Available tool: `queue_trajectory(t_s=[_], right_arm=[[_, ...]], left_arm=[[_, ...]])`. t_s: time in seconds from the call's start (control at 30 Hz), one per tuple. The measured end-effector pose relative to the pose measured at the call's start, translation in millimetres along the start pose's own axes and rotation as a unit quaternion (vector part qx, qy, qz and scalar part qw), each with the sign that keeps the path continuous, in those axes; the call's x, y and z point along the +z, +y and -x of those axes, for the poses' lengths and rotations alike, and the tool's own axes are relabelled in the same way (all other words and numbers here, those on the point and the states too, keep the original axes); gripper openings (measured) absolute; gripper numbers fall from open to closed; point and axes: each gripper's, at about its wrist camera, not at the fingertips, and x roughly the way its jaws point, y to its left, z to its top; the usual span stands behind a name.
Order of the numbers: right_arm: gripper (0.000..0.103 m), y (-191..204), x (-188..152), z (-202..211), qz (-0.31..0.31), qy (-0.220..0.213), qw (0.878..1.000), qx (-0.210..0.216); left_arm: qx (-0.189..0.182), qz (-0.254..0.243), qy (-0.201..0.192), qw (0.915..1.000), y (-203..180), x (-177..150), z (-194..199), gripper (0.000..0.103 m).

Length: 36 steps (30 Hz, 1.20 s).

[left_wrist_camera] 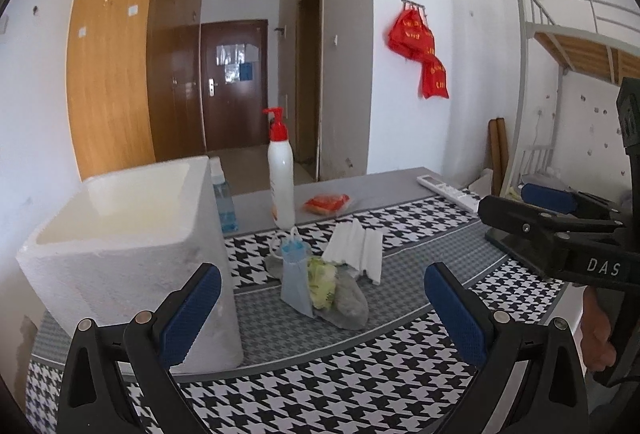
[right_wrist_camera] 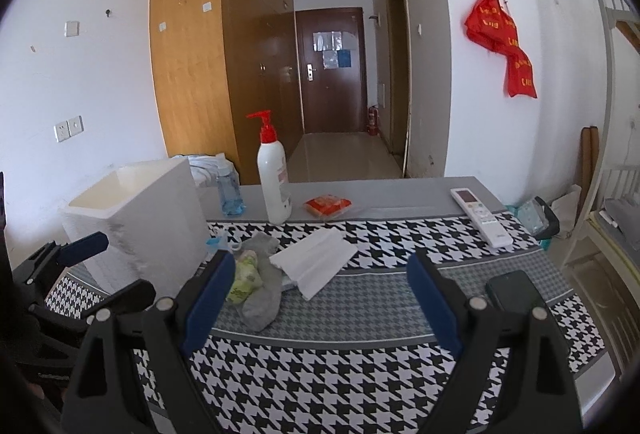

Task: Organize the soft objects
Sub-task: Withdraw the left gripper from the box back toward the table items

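Observation:
A pile of soft things lies mid-table: a grey sock, a green patterned cloth, a blue face mask and a folded white tissue. A white foam box stands open-topped to their left. My left gripper is open and empty, just before the pile. My right gripper is open and empty, near the tissue; it also shows in the left wrist view.
On the houndstooth tablecloth stand a white pump bottle, a small blue bottle, an orange packet, a white remote and a black phone. A bunk bed stands right.

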Motion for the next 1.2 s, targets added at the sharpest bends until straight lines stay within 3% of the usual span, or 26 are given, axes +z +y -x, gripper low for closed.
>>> queue_trajectory(t_s=[0.43,0.73,0.87,1.03,1.2], right_arm=[[0.09,-14,-9,-22,-0.007,0.028,1.0,0.002],[0.09,-22,-15,-34,-0.014,0.042,0.999,0.007],[0.09,-24,-18,-41,-0.015,0.05,0.999,0.01],[0.09,-24,-20,-48,-0.016,0.057,0.998,0.015],[0.09,-24,-22,-56,-0.015,0.066,0.998,0.018]], left_arm=[[-0.009,0.008,0.027,0.9996,-5,-7,-32,0.102],[0.021,0.018,0.034,0.999,-6,-4,-52,0.102],[0.041,0.028,0.037,0.9981,-4,-5,-59,0.092],[0.051,0.033,0.042,0.9972,-3,-5,-68,0.088],[0.072,0.034,0.06,0.995,-4,-5,-81,0.074]])
